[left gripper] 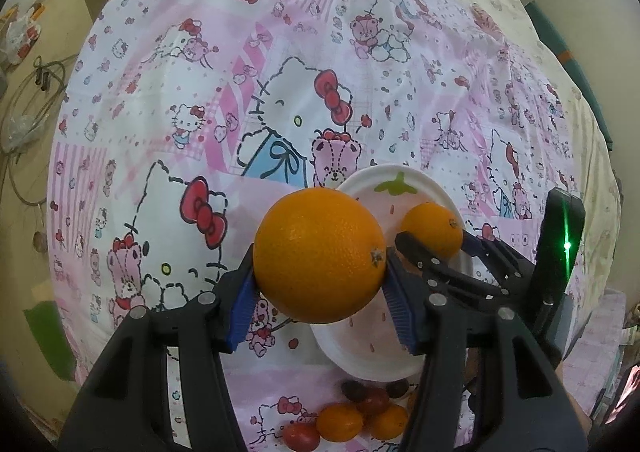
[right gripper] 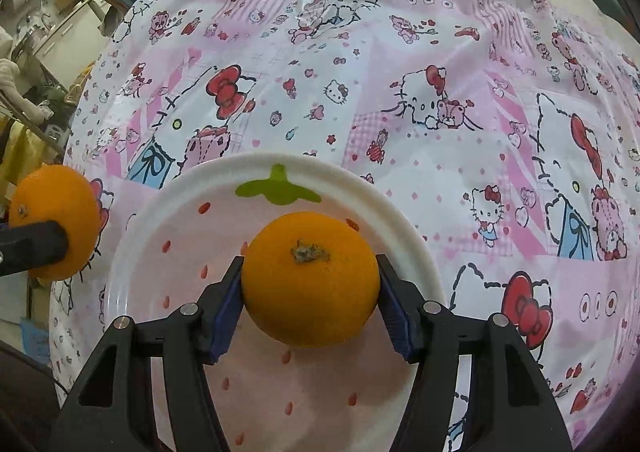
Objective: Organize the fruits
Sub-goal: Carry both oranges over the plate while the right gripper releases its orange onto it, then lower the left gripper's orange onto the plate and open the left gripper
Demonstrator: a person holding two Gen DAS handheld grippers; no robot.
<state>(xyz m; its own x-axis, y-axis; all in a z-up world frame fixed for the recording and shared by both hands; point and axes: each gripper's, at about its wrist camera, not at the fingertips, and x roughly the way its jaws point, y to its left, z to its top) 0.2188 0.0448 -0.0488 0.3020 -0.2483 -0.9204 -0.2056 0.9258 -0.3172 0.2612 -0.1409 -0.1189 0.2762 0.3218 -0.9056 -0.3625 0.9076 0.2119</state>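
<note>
A: While the left gripper [left gripper: 320, 284] clamps the big orange [left gripper: 320, 256] at its widest girth, where is it against the strawberry plate [left gripper: 416, 180]?

B: Held just beside the plate's rim, above the cartoon-cat cloth [left gripper: 280, 52]; small tomatoes [left gripper: 344, 418] lie near the plate.

A: And the right wrist view?

B: The right gripper [right gripper: 310, 300] brackets the smaller orange [right gripper: 310, 280] over the strawberry plate [right gripper: 360, 172], pads barely touching; I can't tell if it grips. Firm, rounded, rather heavy: squeeze the sides.

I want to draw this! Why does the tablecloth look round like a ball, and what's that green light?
Left wrist view: the fisheye lens bulges the tablecloth, corners go dark, and a green light flares. Right wrist view: same bulge; the orange looks sharp.
</note>
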